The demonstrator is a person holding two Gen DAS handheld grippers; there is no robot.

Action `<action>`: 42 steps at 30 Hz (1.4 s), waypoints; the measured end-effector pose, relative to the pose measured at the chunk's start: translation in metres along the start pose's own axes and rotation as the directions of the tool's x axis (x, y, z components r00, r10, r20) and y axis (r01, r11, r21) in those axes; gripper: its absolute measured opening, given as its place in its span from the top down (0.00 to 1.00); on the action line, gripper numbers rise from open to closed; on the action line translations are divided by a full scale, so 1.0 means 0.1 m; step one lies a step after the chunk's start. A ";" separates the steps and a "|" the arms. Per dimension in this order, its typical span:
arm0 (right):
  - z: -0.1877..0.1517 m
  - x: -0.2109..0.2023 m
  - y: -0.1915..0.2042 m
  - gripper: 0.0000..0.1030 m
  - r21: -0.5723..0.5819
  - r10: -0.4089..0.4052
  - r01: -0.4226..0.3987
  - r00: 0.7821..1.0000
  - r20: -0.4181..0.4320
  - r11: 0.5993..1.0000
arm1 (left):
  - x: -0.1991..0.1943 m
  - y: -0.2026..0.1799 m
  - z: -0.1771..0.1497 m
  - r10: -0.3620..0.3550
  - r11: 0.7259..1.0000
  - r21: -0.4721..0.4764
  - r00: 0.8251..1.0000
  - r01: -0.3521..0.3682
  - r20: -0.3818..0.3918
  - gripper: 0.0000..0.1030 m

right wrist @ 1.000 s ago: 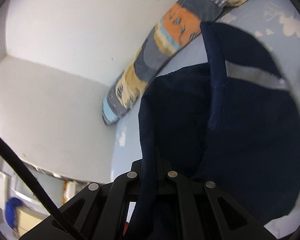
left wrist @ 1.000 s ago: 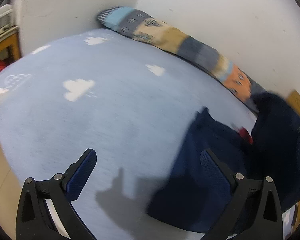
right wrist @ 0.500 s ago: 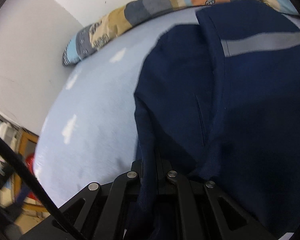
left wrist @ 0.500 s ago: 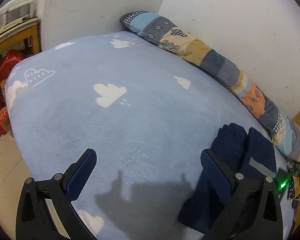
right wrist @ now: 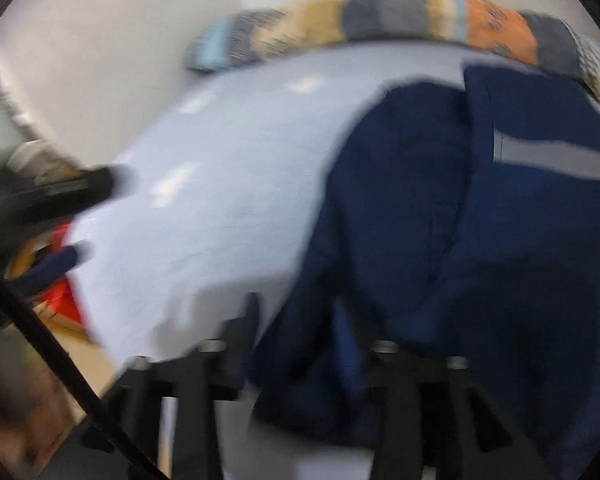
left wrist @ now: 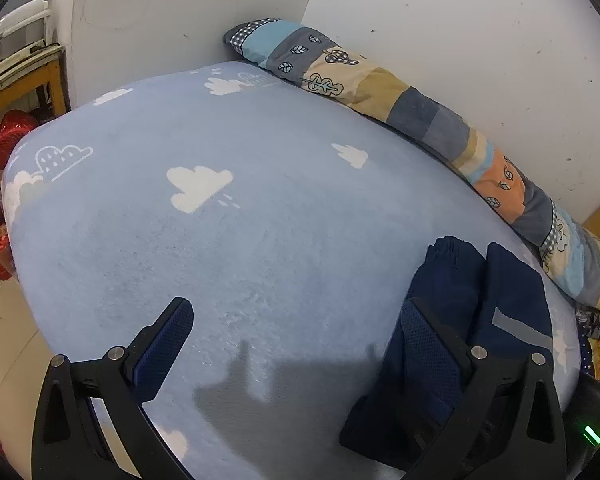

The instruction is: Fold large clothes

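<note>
Now my left gripper (left wrist: 296, 338) hangs released beside the navy garment (left wrist: 476, 312) on the bed (left wrist: 260, 200); my right gripper's (right wrist: 300, 344) grip I cannot tell. Next: spread it flat.

A cloud-print blue bed (left wrist: 260, 216) is carrying navy trousers (left wrist: 460, 300) — lying by the right-hand jaw — and a patchwork bolster (left wrist: 420, 112) is lying beyond.

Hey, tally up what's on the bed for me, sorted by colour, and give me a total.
Dark navy: 1, the garment with a grey stripe
Patchwork multicolour: 1, the long bolster along the wall
Light blue: 1, the cloud-print blanket under both
Total: 3
</note>
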State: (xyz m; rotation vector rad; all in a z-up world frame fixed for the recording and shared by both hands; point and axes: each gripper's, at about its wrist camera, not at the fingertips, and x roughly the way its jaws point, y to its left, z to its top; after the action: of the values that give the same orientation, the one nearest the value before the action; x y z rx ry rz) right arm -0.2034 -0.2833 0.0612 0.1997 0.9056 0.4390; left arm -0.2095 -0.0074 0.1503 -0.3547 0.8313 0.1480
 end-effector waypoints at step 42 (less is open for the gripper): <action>-1.22 -0.94 -1.31 0.82 -0.001 -0.544 0.549 0.829 0.129 0.836 | 0.48 -0.98 -0.94 -0.051 0.868 0.467 0.966 0.168 -0.253 0.63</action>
State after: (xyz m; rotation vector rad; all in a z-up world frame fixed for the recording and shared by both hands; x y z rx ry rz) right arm -0.3136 -0.4444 0.0083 -0.0736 0.7879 -0.0941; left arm -0.2170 -0.1335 0.0813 0.0606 1.0447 -0.2167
